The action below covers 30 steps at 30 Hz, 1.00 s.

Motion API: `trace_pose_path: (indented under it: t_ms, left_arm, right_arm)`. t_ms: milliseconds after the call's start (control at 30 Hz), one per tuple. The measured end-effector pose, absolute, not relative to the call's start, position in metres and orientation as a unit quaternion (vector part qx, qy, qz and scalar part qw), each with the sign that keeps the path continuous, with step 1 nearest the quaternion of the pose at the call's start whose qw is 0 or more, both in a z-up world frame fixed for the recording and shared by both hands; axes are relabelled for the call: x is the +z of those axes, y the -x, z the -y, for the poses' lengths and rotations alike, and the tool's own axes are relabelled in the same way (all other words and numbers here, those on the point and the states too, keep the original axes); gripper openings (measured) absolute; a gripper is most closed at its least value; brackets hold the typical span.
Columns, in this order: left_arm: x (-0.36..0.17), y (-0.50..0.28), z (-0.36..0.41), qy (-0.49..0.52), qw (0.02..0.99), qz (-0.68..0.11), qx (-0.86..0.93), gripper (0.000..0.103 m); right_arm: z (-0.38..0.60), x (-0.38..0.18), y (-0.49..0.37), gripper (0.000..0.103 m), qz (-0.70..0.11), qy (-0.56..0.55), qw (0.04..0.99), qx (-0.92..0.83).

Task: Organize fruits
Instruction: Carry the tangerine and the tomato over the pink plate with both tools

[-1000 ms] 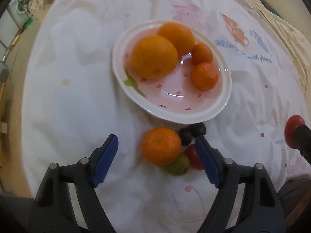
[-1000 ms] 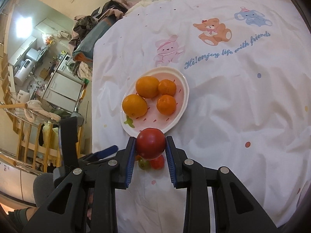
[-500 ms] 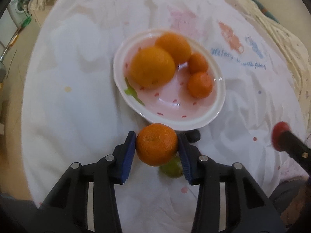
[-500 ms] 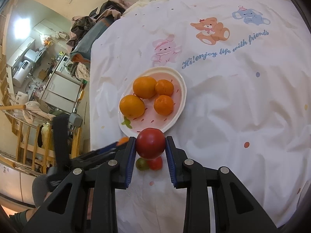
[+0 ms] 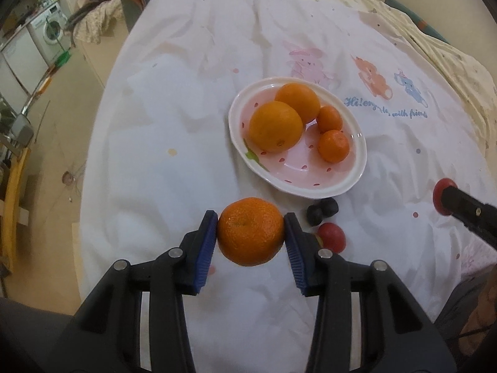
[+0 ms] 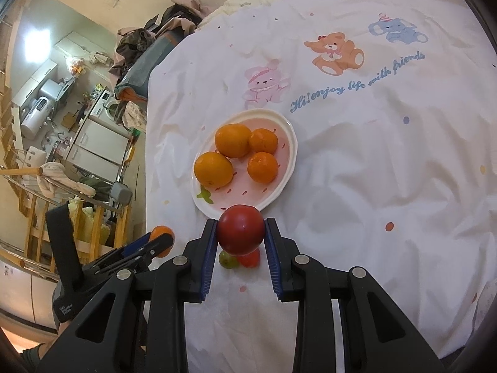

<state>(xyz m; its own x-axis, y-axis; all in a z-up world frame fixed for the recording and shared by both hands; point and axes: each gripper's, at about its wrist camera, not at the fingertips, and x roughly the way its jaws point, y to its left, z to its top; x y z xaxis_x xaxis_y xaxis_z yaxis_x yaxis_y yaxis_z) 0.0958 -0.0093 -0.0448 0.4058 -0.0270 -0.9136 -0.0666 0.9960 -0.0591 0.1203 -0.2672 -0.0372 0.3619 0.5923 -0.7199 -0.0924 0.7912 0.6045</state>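
My left gripper (image 5: 250, 233) is shut on an orange mandarin (image 5: 250, 230) and holds it above the cloth, near the front rim of a pink strawberry-print plate (image 5: 357, 171). The plate holds two large oranges (image 5: 275, 126) and two small mandarins (image 5: 333, 145). My right gripper (image 6: 240, 233) is shut on a red tomato (image 6: 240, 229), just in front of the plate (image 6: 290, 143). On the cloth lie a small red fruit (image 5: 331, 236), dark grapes (image 5: 321, 210) and a green fruit (image 6: 226, 259).
The table wears a white cloth with cartoon bears and blue lettering (image 6: 357, 84). Its left edge (image 6: 147, 168) drops to a cluttered room with wooden furniture (image 6: 34, 217) and a washing machine (image 5: 46, 28). The left gripper shows in the right wrist view (image 6: 155, 242).
My left gripper closed on the mandarin and lifted it off the cloth, pulling up and back from the plate. My right gripper kept holding the tomato, almost still.
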Motion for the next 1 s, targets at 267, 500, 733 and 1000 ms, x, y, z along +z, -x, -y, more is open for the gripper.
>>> trace_pose_path:
  t_ms: [267,500,733,1000]
  left_arm:
    - [-0.015,-0.098,-0.002,0.019,0.856,-0.517,0.018,0.039]
    - [0.01,-0.119,-0.011,-0.003,0.87,-0.493,0.022,0.039]
    - [0.02,-0.146,-0.008,-0.007,0.878,-0.478,0.018,0.039]
    - [0.008,-0.187,0.005,-0.012,0.875,-0.485,0.009,0.039]
  right_arm:
    - [0.278,-0.025,-0.118,0.032,-0.501,-0.249,0.801,0.212]
    - [0.287,-0.012,-0.133,0.032,-0.481,-0.248,0.816,0.204]
    - [0.291,-0.008,-0.16,0.032,-0.47,-0.246,0.822,0.205]
    - [0.286,-0.018,-0.194,0.032,-0.479,-0.241,0.819,0.204]
